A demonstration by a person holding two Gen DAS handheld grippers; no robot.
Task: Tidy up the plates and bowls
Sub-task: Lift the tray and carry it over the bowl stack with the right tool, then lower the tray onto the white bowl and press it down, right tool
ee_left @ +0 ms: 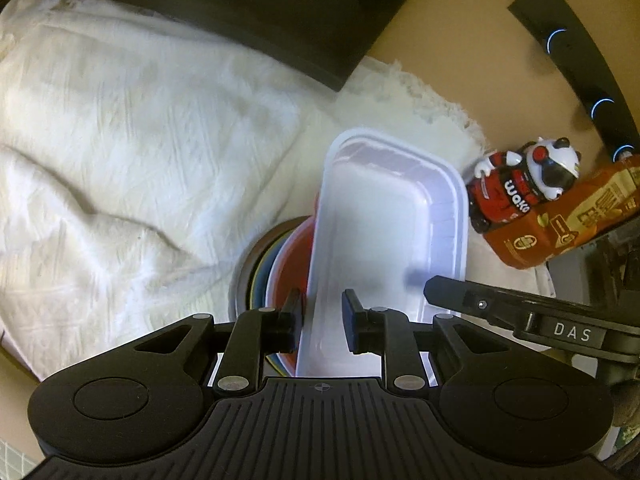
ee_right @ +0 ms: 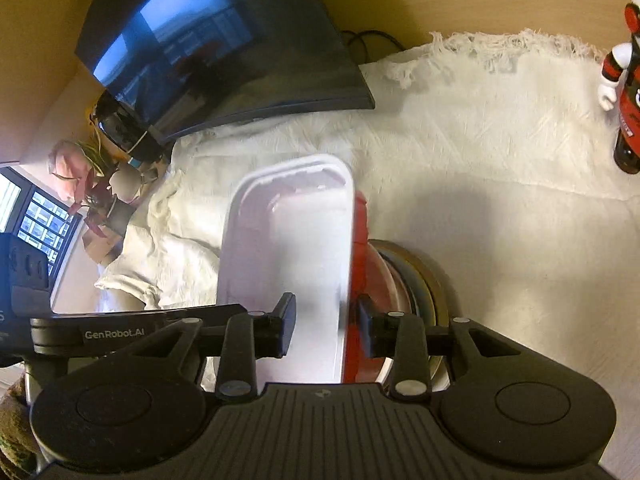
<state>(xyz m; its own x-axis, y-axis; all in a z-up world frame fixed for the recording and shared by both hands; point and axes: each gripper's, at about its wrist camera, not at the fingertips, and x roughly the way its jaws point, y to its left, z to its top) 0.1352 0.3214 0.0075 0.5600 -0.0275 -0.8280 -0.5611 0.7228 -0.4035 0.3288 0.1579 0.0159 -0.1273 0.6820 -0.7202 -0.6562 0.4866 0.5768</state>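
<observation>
The white tray (ee_left: 384, 236) is a long, shallow rectangle sitting on top of a stack of round dishes, a red bowl (ee_left: 294, 248) uppermost and several plates (ee_left: 256, 276) under it, all on a white cloth (ee_left: 120, 140) spread over a wooden table (ee_left: 460, 40). Its long axis runs straight away from both tools, so each wrist view looks down its length, with the near short end closest to the fingers and the far short end toward the dark screen (ee_right: 224, 48).

The 2 tools straddle opposite long edges. The left gripper (ee_left: 322, 320) has its jaws either side of the tray's left wall near the near end; a gap shows beside the inner pad, so I read it as loosely around the rim, not clamped. The right gripper (ee_right: 326, 320) brackets the tray's right wall the same way, with its right finger over the red bowl; its jaws look parted and not pressing, though blur at that edge leaves some doubt. In the left view the right tool's arm shows just beyond the tray's right side.

Neither hand is clearly nearer; both sit at the same near end. My judgement is that the tray is being settled onto the stack, and the next move turns on drawing both tools back along that long axis without dragging it off-centre.

Beyond the tray stand a panda figurine (ee_left: 520, 184) and an orange carton (ee_left: 568, 224).
</observation>
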